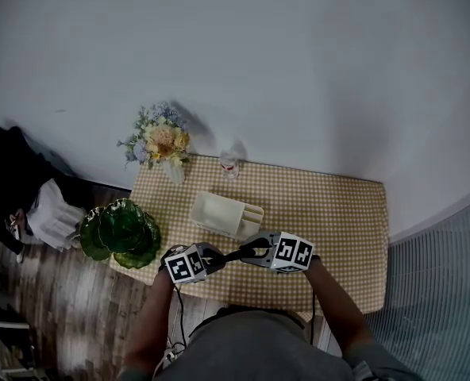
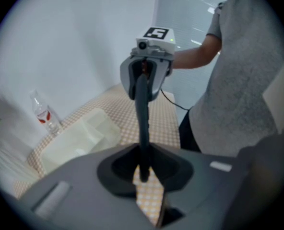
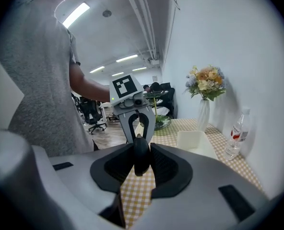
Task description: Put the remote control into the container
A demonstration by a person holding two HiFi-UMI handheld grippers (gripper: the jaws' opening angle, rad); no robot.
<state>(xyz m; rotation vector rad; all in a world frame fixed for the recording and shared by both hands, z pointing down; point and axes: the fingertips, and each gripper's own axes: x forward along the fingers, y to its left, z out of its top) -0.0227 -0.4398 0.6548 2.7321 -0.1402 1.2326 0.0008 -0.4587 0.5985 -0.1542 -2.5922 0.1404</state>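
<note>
A slim dark remote control (image 1: pixel 233 255) hangs in the air above the front of the checked table (image 1: pixel 330 228), spanning the short gap between both grippers. My left gripper (image 1: pixel 219 257) is shut on one end; in the left gripper view the remote control (image 2: pixel 142 114) runs edge-on from my pads up to the right gripper (image 2: pixel 144 75). My right gripper (image 1: pixel 248 253) is shut on the other end, and the remote control (image 3: pixel 141 155) sits pinched between its black pads. The cream container (image 1: pixel 225 214) stands empty just beyond the grippers.
A clear bottle (image 1: pixel 229 165) and a white vase of flowers (image 1: pixel 162 145) stand at the table's far edge by the wall. A green leafy plant (image 1: pixel 122 232) sits at the left corner. The person's body is close behind the grippers.
</note>
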